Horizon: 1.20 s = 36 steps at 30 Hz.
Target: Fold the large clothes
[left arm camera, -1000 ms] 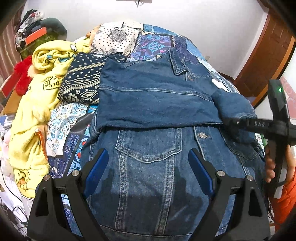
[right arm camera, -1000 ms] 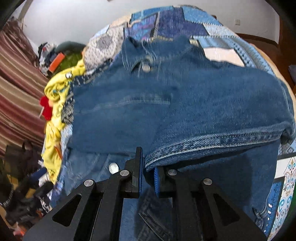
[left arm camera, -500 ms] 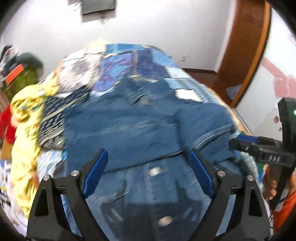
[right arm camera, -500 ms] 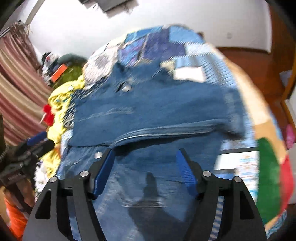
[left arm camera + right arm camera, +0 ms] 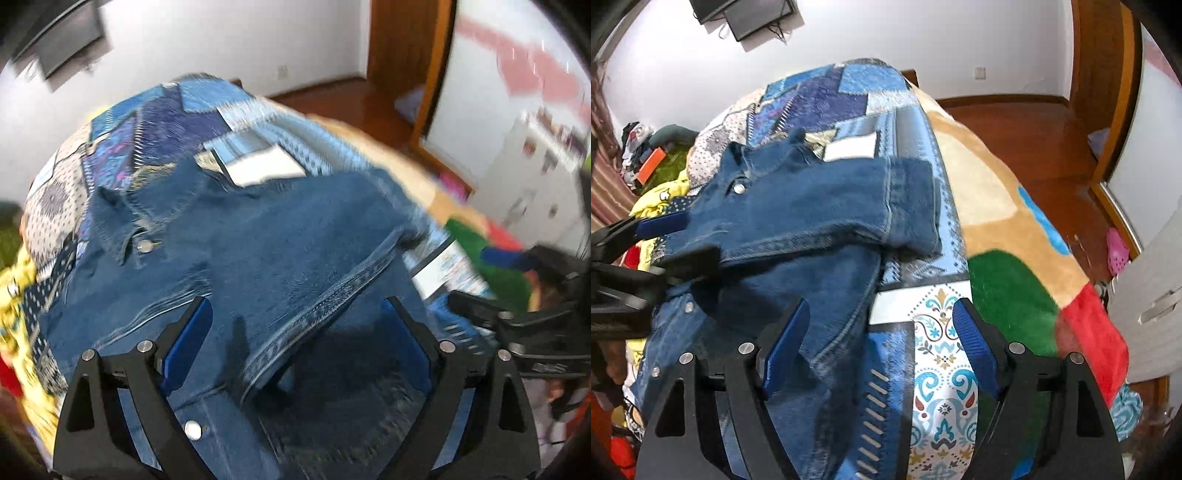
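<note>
Jaws spread and gripping nothing, the left gripper (image 5: 295,354) is hovering over the denim jacket (image 5: 258,258), its sleeve folded across at 12 o'clock. Right gripper (image 5: 879,350), jaws likewise spread, is hanging above the jacket's side edge on the bed (image 5: 997,206); next, probably pinching the hem for the next fold

White walls (image 5: 886,33); polished wooden floor (image 5: 1027,122); wooden door frame (image 5: 1108,85). A dark screen (image 5: 753,14) is mounted high. A bed (image 5: 997,221) is covered by a patchwork blanket (image 5: 849,96).
</note>
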Tool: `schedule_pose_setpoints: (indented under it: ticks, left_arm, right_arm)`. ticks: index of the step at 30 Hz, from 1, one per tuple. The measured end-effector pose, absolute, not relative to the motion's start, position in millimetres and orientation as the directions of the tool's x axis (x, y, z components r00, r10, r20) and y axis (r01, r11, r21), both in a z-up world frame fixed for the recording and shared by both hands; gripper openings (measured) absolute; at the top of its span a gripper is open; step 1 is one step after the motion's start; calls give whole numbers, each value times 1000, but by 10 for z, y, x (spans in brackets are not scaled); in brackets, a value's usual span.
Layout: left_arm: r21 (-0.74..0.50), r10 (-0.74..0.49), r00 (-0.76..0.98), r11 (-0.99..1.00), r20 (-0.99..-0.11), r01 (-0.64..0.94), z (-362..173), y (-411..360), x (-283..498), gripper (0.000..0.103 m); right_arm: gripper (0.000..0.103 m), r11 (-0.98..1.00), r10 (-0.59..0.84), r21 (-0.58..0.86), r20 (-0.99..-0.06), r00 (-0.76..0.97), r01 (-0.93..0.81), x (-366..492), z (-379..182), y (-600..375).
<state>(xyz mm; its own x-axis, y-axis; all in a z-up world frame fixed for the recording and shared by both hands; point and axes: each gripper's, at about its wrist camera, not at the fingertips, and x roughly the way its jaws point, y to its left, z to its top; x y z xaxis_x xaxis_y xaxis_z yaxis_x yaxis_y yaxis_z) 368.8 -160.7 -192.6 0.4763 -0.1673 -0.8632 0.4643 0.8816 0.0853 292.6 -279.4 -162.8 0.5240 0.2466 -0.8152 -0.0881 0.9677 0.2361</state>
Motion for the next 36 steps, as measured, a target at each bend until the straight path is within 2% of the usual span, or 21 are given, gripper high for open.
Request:
schedule_pose_setpoints:
  ticks: [4, 7, 9, 11, 14, 16, 20, 25, 28, 31, 33, 35, 36]
  left_arm:
    - [184, -76, 465, 852, -882, 490, -2258, -1777, 3863, 92]
    - [195, -88, 479, 837, -874, 510, -2320, -1787, 3910, 89]
    - [191, -115, 492, 828, -863, 527, -2305, -1804, 3913, 78]
    - [164, -148, 483, 823, -863, 544, -2276, -1809, 3923, 56]
    - [128, -177, 478, 832, -860, 540, -2206, -1762, 3937, 37]
    - [98, -196, 476, 846, -857, 524, -2132, -1678, 3962, 27]
    - [77, -188, 535, 897, -824, 434, -1859, -1342, 4005, 15]
    - [-5, -166, 575, 963, -801, 271, -1634, -583, 4026, 12]
    - [-50, -147, 568, 982, -810, 182, -1715, -148, 3936, 12]
    - [-170, -201, 502, 980, -841, 106, -1959, 289, 3785, 14]
    - [-175, -180, 463, 983, -868, 56, -2195, 480, 3652, 23]
    - [-175, -166, 437, 984, -884, 20, -2376, 572, 3537, 46]
    - [-181, -162, 441, 983, -883, -2, -2434, 622, 3470, 50]
  right_arm:
    - [77, 968, 248, 232, -829, 501, -97, 2953, -1735, -2763]
    - [77, 972, 236, 209, -842, 485, -111, 2977, -1813, -2730]
    - [77, 977, 211, 175, -855, 473, -120, 3009, -1874, -2687]
    - [77, 980, 192, 147, -868, 459, -132, 3044, -1943, -2645]
    - [83, 982, 173, 119, -868, 465, -145, 3022, -1983, -2602]
    - [85, 983, 159, 97, -868, 471, -153, 3004, -1987, -2582]
    - [87, 983, 145, 74, -877, 458, -170, 3016, -1988, -2586]
    - [89, 983, 133, 59, -883, 451, -175, 3005, -1990, -2581]
    - [89, 984, 123, 49, -884, 451, -173, 3008, -1991, -2561]
    - [93, 983, 134, 62, -884, 447, -172, 3003, -1985, -2556]
    - [94, 983, 133, 62, -885, 446, -170, 3007, -1986, -2529]
    - [95, 984, 118, 45, -887, 446, -171, 3007, -2000, -2483]
    - [95, 985, 109, 35, -888, 448, -170, 3001, -2004, -2470]
